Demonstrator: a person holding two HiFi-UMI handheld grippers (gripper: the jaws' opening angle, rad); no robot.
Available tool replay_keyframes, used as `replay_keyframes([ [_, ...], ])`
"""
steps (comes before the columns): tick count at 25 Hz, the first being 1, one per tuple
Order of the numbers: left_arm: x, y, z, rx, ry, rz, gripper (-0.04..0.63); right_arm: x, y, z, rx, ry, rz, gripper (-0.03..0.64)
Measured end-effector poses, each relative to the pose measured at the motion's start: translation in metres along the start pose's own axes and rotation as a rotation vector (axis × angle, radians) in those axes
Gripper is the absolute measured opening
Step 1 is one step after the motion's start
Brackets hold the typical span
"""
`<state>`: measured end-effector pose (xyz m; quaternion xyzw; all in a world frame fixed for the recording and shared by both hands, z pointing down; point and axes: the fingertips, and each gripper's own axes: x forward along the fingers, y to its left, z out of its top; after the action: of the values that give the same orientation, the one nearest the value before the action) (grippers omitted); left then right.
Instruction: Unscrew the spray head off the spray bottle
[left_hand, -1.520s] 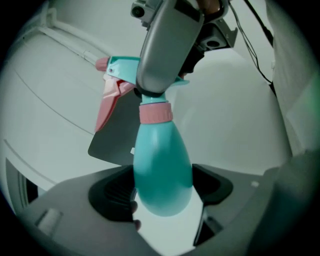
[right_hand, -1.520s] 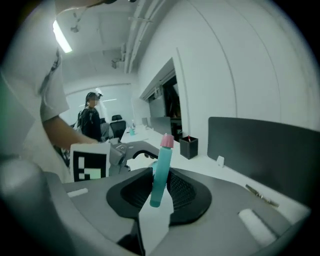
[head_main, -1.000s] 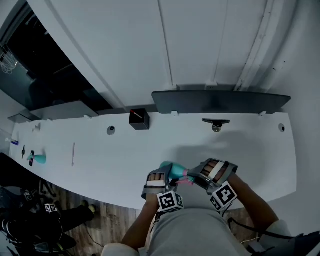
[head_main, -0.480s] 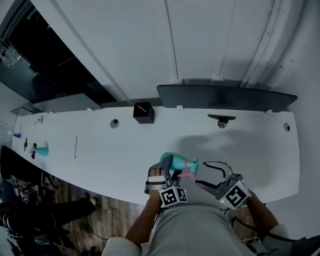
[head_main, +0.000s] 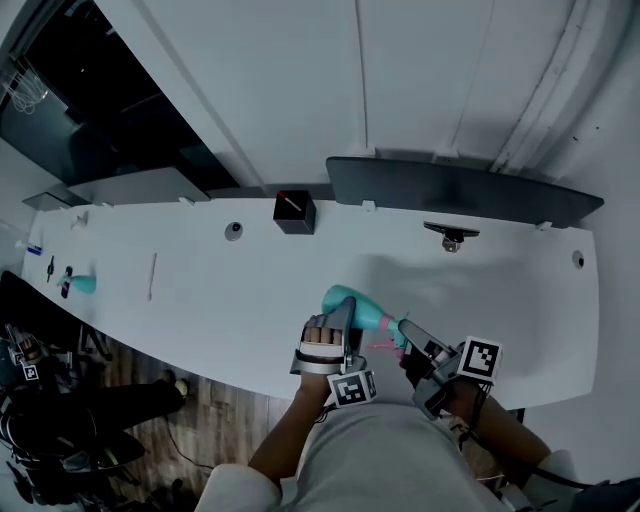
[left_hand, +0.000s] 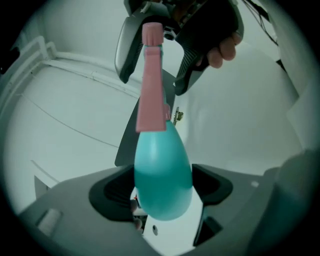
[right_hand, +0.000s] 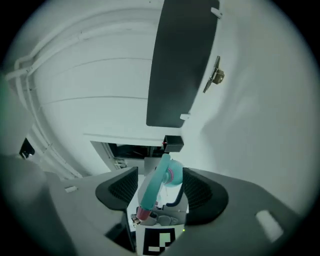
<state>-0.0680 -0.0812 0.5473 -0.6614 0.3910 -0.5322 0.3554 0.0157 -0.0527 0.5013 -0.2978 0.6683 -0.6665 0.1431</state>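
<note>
A teal spray bottle with a pink spray head is held in the air over the front of the white table. My left gripper is shut on the bottle's round body, one pad on each side. My right gripper stands open; its jaws have just been opening. In the left gripper view they sit on either side of the head's tip, touching nothing. In the right gripper view the bottle lies between the right gripper's pads with gaps on both sides.
A black box and a long dark panel stand at the table's back edge. A small teal item lies far left. The table's front edge runs just under my grippers, with wooden floor below.
My right gripper let go of the spray head, drew back to the right with its jaws wide, then came back around the head. The bottle rose a little and tilted.
</note>
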Motion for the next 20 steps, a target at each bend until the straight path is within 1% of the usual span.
replay_keyframes([
  [2, -0.001, -0.002, 0.003, 0.01, -0.006, -0.005, 0.356, 0.003, -0.006, -0.008, -0.043, 0.037, -0.048, 0.279],
  [4, -0.001, -0.003, 0.003, 0.021, -0.004, -0.007, 0.356, 0.002, -0.011, -0.011, -0.134, 0.072, -0.114, 0.227],
  [5, -0.001, -0.003, 0.002, 0.025, -0.002, -0.01, 0.356, 0.003, -0.01, -0.012, -0.188, 0.088, -0.118, 0.185],
  [7, -0.001, -0.005, 0.001, 0.021, 0.0, -0.018, 0.356, 0.007, -0.005, -0.013, -0.335, 0.13, -0.111, 0.088],
  [10, -0.003, -0.003, 0.001, -0.009, -0.009, -0.025, 0.356, 0.006, 0.002, -0.015, -0.645, 0.223, -0.112, 0.083],
  [11, -0.003, -0.003, 0.002, -0.017, -0.015, -0.029, 0.356, 0.006, 0.005, -0.016, -0.778, 0.258, -0.115, 0.082],
  [12, -0.004, -0.003, 0.004, -0.025, -0.023, -0.036, 0.356, 0.004, 0.007, -0.017, -0.94, 0.297, -0.124, 0.081],
  [13, -0.005, -0.005, 0.006, -0.032, -0.033, -0.047, 0.356, 0.002, 0.008, -0.018, -1.141, 0.342, -0.139, 0.081],
  [14, -0.005, -0.007, 0.008, -0.04, -0.045, -0.06, 0.356, -0.001, 0.007, -0.02, -1.382, 0.392, -0.155, 0.081],
  [15, -0.006, -0.009, 0.011, -0.047, -0.057, -0.074, 0.356, -0.004, 0.007, -0.022, -1.652, 0.442, -0.163, 0.083],
  [16, -0.007, -0.012, 0.013, -0.052, -0.067, -0.087, 0.356, -0.006, 0.007, -0.025, -1.928, 0.49, -0.158, 0.082],
  [17, -0.008, -0.015, 0.016, -0.056, -0.075, -0.097, 0.356, -0.008, 0.007, -0.028, -2.179, 0.536, -0.14, 0.083],
  [18, -0.008, -0.018, 0.018, -0.06, -0.082, -0.106, 0.356, -0.01, 0.005, -0.03, -2.379, 0.579, -0.117, 0.083],
  [19, -0.009, -0.021, 0.02, -0.066, -0.088, -0.114, 0.356, -0.012, 0.003, -0.031, -2.518, 0.615, -0.095, 0.081],
  [20, -0.01, -0.023, 0.021, -0.075, -0.093, -0.12, 0.356, -0.014, 0.001, -0.03, -2.602, 0.639, -0.079, 0.081],
])
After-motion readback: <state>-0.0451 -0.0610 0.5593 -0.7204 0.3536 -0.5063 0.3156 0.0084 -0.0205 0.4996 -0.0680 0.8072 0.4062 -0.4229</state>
